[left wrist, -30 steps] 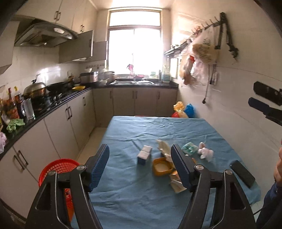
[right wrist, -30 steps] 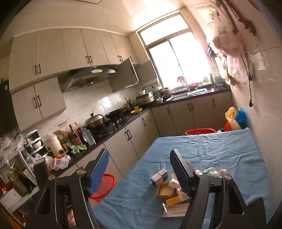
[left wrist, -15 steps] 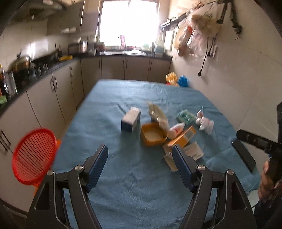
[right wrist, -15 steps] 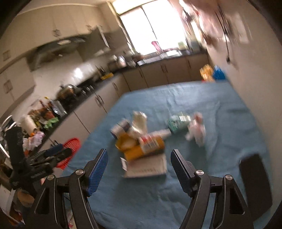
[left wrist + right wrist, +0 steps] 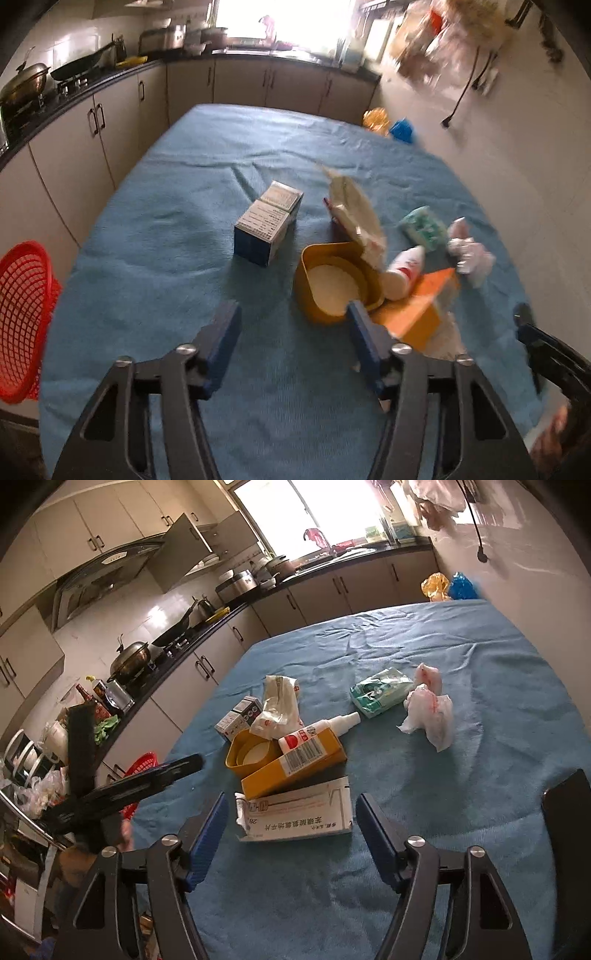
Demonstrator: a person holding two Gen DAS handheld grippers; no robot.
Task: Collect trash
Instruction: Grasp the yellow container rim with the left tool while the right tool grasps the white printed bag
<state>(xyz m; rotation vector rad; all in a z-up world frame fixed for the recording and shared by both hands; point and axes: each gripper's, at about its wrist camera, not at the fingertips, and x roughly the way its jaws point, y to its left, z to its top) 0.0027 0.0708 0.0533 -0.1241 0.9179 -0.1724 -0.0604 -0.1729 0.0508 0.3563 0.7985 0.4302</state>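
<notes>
A pile of trash lies on the blue-clothed table (image 5: 166, 258): a blue-and-white carton (image 5: 267, 223), a yellow bowl (image 5: 336, 282), a crumpled white bag (image 5: 354, 214), a white bottle (image 5: 404, 266) on an orange box (image 5: 417, 314), a green tissue packet (image 5: 380, 690) and crumpled tissue (image 5: 428, 709). My left gripper (image 5: 291, 317) hangs over bare cloth just short of the bowl, its jaws closing with nothing between them. My right gripper (image 5: 291, 808) hovers at a flattened white box (image 5: 295, 818). Its jaws are closing, and the pads stand clear of the box.
A red mesh basket (image 5: 22, 321) stands on the floor off the table's left side. A flat black object (image 5: 569, 812) lies at the table's near right. Kitchen cabinets and a worktop with pans run along the left, and a wall along the right.
Both grippers have dropped toward the table and tipped downward, so the trash pile fills more of each view. The left jaws stand narrower than before.
</notes>
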